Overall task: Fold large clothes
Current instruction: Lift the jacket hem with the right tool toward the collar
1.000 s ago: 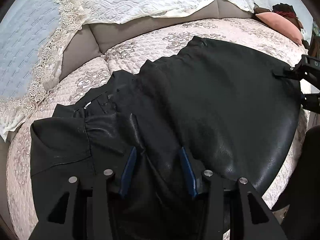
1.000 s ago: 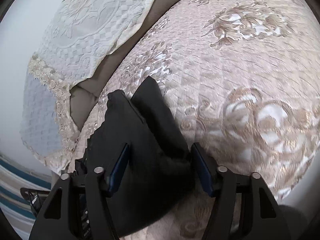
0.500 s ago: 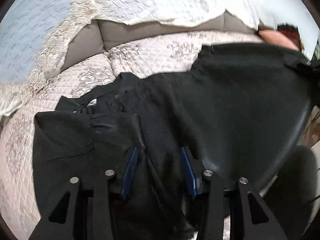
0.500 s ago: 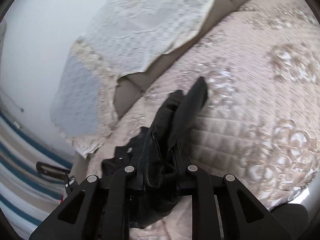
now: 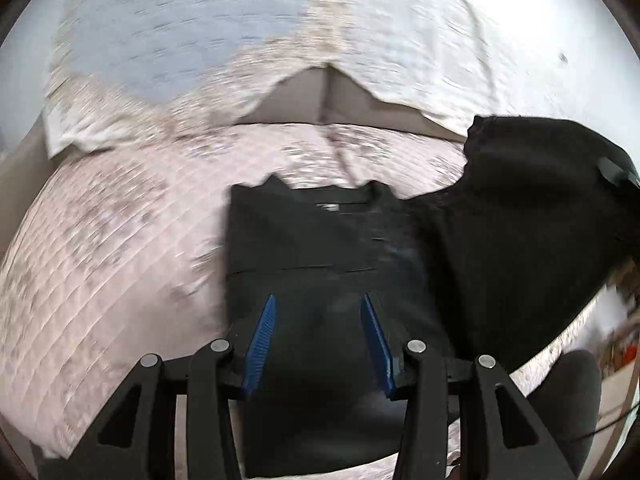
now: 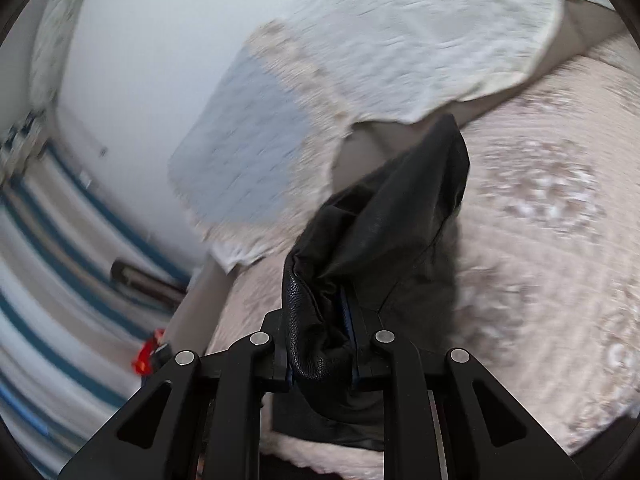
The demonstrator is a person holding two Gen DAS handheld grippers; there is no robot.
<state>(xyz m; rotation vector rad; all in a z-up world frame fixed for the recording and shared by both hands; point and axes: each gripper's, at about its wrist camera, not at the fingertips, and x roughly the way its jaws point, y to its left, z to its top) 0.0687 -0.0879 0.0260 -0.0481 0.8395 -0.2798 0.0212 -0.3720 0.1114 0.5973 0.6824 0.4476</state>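
1. Since the earlier frame, the black garment (image 6: 376, 240) was clamped and lifted off the bed (image 6: 560, 240) by the right claw (image 6: 320, 344).
2. The left claw (image 5: 316, 344) is seen released, with the garment spread between and under its fingers.

A pale pink quilted cover (image 5: 120, 272) with a floral pattern spreads over the lower left and centre of the left wrist view. Above it, a cream lace throw (image 5: 384, 40) drapes over a grey padded backrest (image 5: 320, 100). In the right wrist view, a blue-striped surface (image 6: 48, 280) fills the left edge, with a small red object (image 6: 146, 356) at lower left.
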